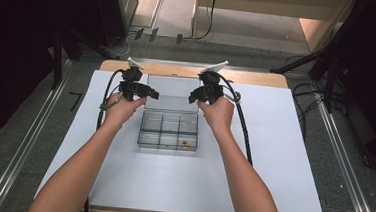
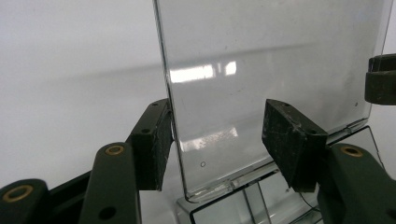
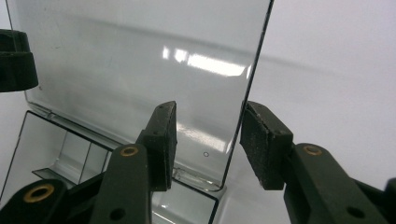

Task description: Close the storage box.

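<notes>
Left gripper (image 1: 146, 94) spread wide across the left edge of the raised clear lid (image 1: 171, 87), one pad (image 2: 154, 142) against the rim. Right gripper (image 1: 194, 96) likewise parted astride the lid's right edge — not pinching. Clear compartment box (image 1: 168, 130) mid-table on the white sheet (image 1: 272, 157), lid hinged up at its far side. One small tan piece (image 1: 186, 143) in the near right compartment — other cells look bare.
</notes>
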`<state>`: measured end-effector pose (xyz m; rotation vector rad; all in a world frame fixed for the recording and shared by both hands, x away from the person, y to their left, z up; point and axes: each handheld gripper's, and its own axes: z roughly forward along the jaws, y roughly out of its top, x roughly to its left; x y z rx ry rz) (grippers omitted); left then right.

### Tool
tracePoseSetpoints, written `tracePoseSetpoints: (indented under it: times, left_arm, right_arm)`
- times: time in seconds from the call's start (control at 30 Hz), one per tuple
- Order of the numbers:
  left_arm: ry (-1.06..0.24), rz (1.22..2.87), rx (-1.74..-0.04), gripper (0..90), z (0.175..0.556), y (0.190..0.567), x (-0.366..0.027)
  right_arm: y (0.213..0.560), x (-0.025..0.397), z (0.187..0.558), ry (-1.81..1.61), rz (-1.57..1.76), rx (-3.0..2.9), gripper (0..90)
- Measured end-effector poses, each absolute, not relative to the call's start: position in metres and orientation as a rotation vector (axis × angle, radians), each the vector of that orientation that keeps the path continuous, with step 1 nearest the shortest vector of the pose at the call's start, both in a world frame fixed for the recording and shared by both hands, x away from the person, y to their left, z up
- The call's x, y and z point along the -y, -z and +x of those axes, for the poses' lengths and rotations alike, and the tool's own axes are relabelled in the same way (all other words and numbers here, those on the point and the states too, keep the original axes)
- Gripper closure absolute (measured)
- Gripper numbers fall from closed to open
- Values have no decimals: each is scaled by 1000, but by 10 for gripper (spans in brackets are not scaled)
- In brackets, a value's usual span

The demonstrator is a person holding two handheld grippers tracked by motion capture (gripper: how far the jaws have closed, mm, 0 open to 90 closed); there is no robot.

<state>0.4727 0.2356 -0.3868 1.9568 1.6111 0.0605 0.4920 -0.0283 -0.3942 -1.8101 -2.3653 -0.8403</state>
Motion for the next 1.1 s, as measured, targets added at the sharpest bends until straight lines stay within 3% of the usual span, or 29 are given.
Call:
tracePoseSetpoints:
  times: [0.7,1.1]
  left_arm:
    - [-242,1965,-1426,453,435,370,-236]
    - [-273,1955,-1356,468,423,346,-236]
  right_arm:
    - [373,31,454,985,-1730,2533,588]
    - [351,35,440,1095,-1677,2567,603]
